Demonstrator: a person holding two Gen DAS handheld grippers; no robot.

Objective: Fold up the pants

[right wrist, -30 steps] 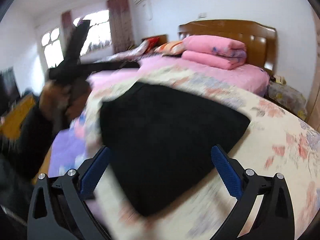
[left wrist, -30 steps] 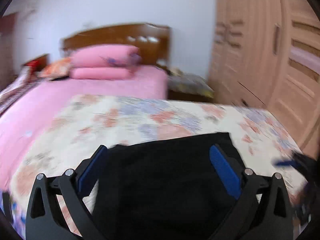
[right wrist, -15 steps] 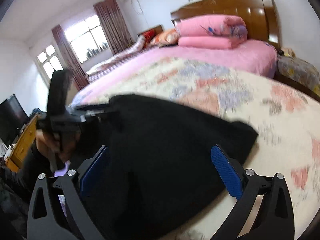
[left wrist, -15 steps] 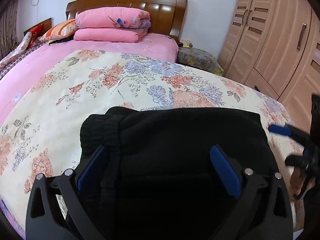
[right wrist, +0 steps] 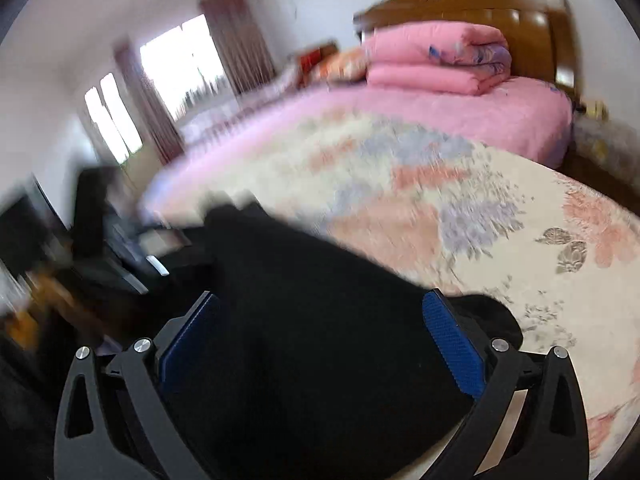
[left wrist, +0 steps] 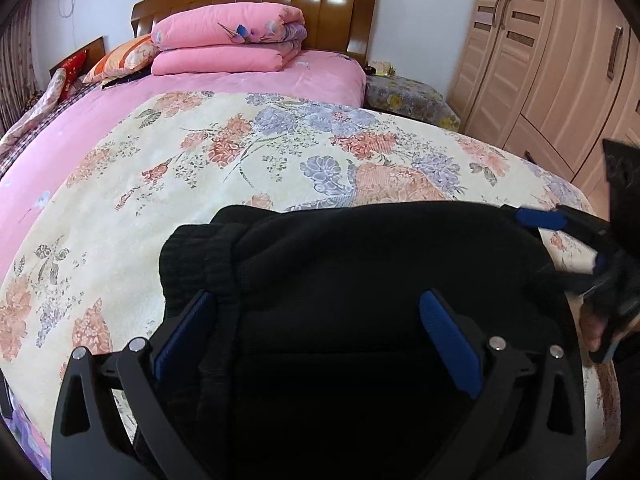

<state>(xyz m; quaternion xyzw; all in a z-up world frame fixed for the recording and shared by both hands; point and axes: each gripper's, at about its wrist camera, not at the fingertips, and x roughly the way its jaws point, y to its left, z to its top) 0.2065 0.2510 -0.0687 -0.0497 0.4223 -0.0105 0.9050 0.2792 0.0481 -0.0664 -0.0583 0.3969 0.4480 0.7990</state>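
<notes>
Pants nearly folded, we judge.
Our left gripper [left wrist: 320, 344] and right gripper [right wrist: 320, 344] hang spread over the compact black pants [left wrist: 360, 272], lower centre; only tidying seems left.

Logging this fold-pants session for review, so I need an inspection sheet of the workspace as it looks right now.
Surface: floral bedspread over a pink bed.
Job's things: black pants bunched at the near edge, ribbed cuffs at left.
Clutter: folded pink quilt and pillows by the headboard.
Grippers: left gripper and right gripper both open over the pants, holding nothing.
Cables: wall cord above the headboard.
Surroundings: wardrobe, curtained window.
</notes>
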